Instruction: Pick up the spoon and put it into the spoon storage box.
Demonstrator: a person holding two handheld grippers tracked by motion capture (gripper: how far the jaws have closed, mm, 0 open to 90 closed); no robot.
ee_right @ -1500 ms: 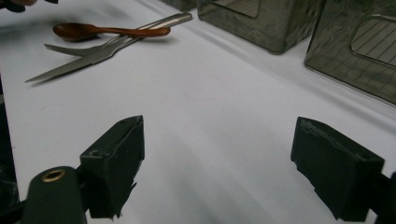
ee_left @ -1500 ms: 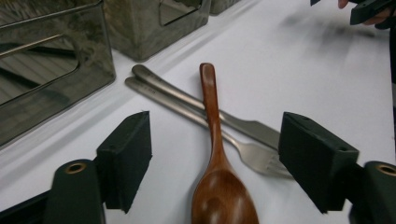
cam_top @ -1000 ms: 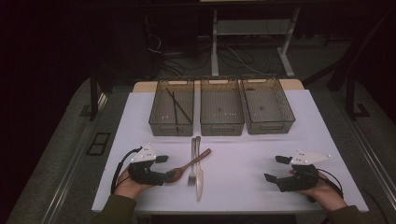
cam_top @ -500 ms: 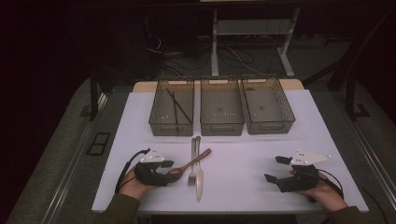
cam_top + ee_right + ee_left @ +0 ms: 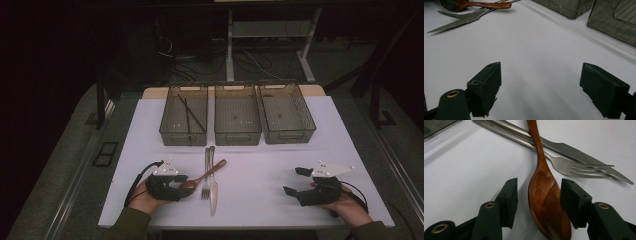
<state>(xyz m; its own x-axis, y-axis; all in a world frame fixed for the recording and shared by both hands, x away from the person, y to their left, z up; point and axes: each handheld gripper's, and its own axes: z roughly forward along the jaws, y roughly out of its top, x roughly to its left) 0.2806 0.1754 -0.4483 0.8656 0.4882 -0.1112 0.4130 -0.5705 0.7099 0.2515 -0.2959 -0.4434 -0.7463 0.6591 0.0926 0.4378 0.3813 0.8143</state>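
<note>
between the jaws of the left gripper (image 5: 537,195) lies the bowl of the wooden spoon (image 5: 547,202), flat on the white table (image 5: 260,170). the jaws have just been closing; the right-hand pad sits against the bowl's edge, while a narrow gap remains at the left-hand pad, so the spoon is not yet clamped. beyond the jaw tips, the spoon's handle crosses over the fork (image 5: 574,166) and the knife (image 5: 584,156). farther ahead stand three mesh trays (image 5: 237,120); the leftmost holds chopsticks (image 5: 190,114). the right gripper (image 5: 540,85) rests on the table with jaws wide apart, only bare table between them.
</note>
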